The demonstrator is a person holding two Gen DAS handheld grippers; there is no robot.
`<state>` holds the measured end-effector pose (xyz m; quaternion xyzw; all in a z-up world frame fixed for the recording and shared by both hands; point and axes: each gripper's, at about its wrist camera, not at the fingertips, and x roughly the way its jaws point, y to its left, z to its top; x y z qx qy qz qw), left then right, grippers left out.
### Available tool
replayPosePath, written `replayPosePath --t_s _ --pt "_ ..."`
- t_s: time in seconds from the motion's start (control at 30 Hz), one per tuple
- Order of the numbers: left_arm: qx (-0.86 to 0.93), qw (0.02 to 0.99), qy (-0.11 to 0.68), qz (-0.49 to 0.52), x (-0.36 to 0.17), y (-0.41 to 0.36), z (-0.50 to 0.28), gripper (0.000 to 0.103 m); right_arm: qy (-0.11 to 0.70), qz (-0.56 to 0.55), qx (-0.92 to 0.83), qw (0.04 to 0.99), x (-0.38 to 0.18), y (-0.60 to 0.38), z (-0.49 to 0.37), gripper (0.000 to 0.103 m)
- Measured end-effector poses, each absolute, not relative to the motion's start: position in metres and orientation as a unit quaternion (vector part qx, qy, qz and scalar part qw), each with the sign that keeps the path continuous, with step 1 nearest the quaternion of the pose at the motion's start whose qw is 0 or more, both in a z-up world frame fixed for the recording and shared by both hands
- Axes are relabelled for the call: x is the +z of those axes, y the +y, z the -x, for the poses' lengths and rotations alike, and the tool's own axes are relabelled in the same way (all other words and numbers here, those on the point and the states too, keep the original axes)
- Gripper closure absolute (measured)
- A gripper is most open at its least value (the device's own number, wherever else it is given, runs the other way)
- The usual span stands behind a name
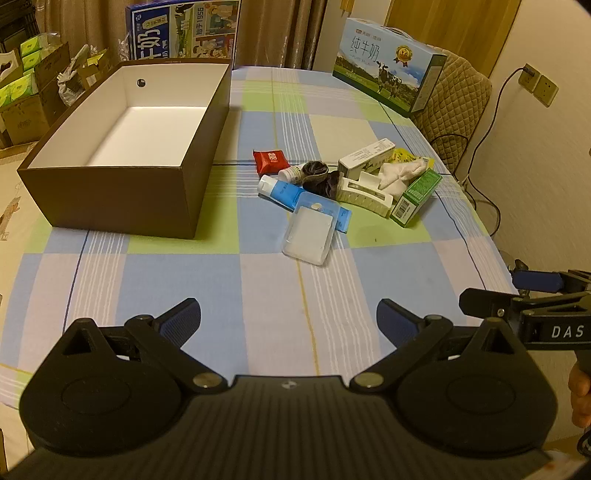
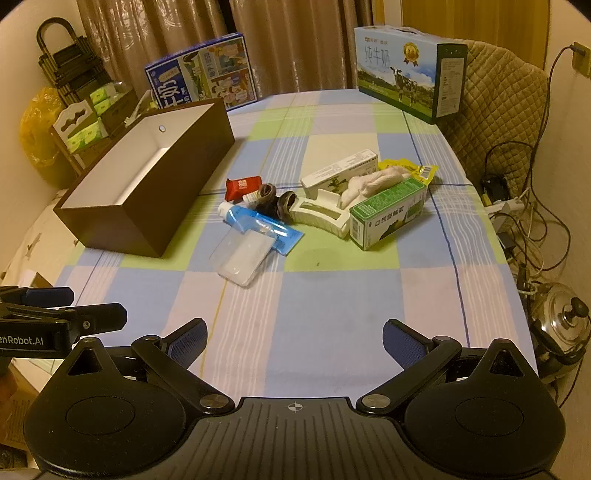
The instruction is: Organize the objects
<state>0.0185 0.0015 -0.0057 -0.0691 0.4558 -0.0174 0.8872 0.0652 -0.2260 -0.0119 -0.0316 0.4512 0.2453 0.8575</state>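
Left gripper [image 1: 289, 319] spread wide over the bare checked tablecloth [image 1: 258, 280], nothing between the blue pads. Right gripper [image 2: 294, 339] likewise wide apart and holding nothing, hovering above the near part of the same cloth. Both tilted down toward the table, well short of the clutter.

Taking the brown box [image 1: 122, 192] as landmark: open-topped, white inside, nothing visible in it, set on the left part of the table. Just right of its near corner, 1 loose pile of small things. Nearest the box, a red packet [image 1: 270, 159], with a small white bottle [image 1: 290, 173] touching a dark bundle of fabric [image 1: 320, 177] beside it. Below these, a blue tube [image 1: 291, 194] with a white cap pointing toward the box, partly covered by a clear plastic case [image 1: 309, 232] lying on its flat end, the item closest to the grippers. Farther from the box, a cream plastic holder [image 1: 365, 194], then a white carton [image 1: 365, 155] behind it, a white cloth [image 1: 400, 177] over a yellow wrapper [image 2: 410, 166], and a green carton [image 1: 417, 197] at the pile's outer edge.

Beyond the box, against the curtain, 1 blue milk case [image 1: 181, 29]; well off to the right at the far table edge, a second milk case [image 1: 388, 66] with cows printed on it.
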Motion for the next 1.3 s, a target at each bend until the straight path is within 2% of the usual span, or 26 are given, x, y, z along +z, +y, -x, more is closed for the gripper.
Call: replayPosePath --t_s 1.3 --pt "0.001 0.879 0.469 0.083 -0.012 -0.032 -0.061 0.001 0.459 0.045 0.277 0.843 -0.02 -0.254 -0.122 0.004"
